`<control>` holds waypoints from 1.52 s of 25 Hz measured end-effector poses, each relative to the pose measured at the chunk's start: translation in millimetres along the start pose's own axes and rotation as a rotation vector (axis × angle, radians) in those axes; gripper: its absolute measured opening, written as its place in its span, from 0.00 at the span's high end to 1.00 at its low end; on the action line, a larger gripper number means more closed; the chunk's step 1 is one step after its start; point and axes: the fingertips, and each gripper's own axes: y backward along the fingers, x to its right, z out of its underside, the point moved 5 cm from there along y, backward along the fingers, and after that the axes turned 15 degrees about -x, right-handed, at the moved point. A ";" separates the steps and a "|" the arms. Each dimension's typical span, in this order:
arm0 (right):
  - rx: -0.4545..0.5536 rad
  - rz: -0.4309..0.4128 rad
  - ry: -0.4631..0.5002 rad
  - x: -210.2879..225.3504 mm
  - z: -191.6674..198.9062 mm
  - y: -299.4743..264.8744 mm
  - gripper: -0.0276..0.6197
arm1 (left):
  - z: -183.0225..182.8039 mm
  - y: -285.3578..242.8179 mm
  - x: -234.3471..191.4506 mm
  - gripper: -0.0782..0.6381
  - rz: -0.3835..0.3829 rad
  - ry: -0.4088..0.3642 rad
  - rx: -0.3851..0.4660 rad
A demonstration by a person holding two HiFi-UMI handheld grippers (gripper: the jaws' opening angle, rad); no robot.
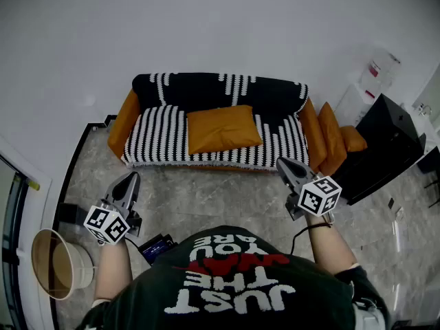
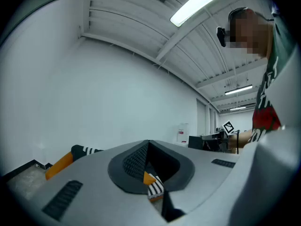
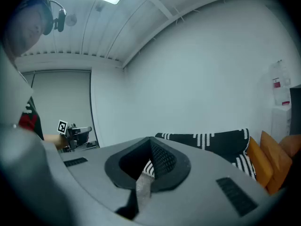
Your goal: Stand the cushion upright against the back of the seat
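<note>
Orange cushion [image 1: 223, 129] flat on striped sofa [image 1: 159, 137] (mid-seat)

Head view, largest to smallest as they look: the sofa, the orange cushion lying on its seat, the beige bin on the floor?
1. sofa, clearly largest.
2. orange cushion and beige bin: about alike in the picture; the bin sits nearer the camera, so no ranking between them.
</note>
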 end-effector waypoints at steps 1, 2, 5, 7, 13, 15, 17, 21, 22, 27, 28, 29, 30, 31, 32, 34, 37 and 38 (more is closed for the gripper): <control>0.001 -0.002 0.002 1.2 -0.4 1.3 0.92 | -0.5 -1.1 1.6 0.89 0.002 -0.004 0.002; 0.001 -0.003 0.003 2.5 -0.7 2.6 0.92 | -1.2 -2.3 3.3 0.89 0.003 -0.006 0.003; 0.001 -0.007 0.007 7.8 -1.4 7.6 0.92 | -4.0 -7.3 10.8 0.89 0.003 -0.009 0.002; 0.001 -0.009 0.008 11.9 -1.3 11.2 0.92 | -5.5 -10.9 16.9 0.89 0.006 -0.015 0.001; 0.001 -0.026 0.008 24.6 -5.6 19.9 0.92 | -8.9 -23.1 36.6 0.89 0.008 -0.028 -0.008; 0.012 -0.040 0.007 27.2 -7.2 23.5 0.92 | -9.3 -26.7 43.6 0.89 0.004 -0.025 -0.011; 0.021 -0.046 0.021 30.5 -7.7 28.6 0.92 | -10.8 -31.0 51.1 0.89 0.001 -0.025 -0.012; 0.028 -0.049 0.051 42.5 -6.3 42.1 0.92 | -15.9 -43.7 69.6 0.89 0.005 -0.042 -0.018; 0.031 -0.053 0.053 46.0 -5.4 45.6 0.92 | -16.8 -46.9 74.7 0.89 0.004 -0.043 -0.022; 0.053 -0.059 0.070 61.4 0.4 62.5 0.92 | -25.0 -63.2 99.7 0.89 0.004 -0.050 -0.044; 0.059 -0.061 0.073 64.0 0.7 64.9 0.92 | -26.9 -66.6 103.8 0.89 0.008 -0.058 -0.049; 0.064 -0.062 0.076 66.5 0.8 66.7 0.91 | -28.3 -70.0 107.4 0.89 0.012 -0.067 -0.054; 0.068 -0.063 0.081 69.3 0.6 67.6 0.91 | -29.3 -73.7 110.3 0.89 0.014 -0.073 -0.058; 0.071 -0.062 0.085 72.2 0.5 67.5 0.91 | -29.9 -77.4 112.2 0.89 0.016 -0.079 -0.061; 0.073 -0.061 0.086 75.2 0.6 66.3 0.91 | -30.0 -81.2 113.1 0.89 0.018 -0.083 -0.065; 0.073 -0.062 0.078 80.9 2.6 61.9 0.92 | -29.3 -88.1 112.6 0.89 0.018 -0.081 -0.074; 0.061 -0.061 0.074 86.8 4.2 50.5 0.92 | -28.1 -99.0 103.5 0.89 0.025 -0.085 -0.082; 0.056 -0.059 0.076 88.1 3.4 45.1 0.91 | -28.0 -103.5 97.6 0.89 0.031 -0.086 -0.081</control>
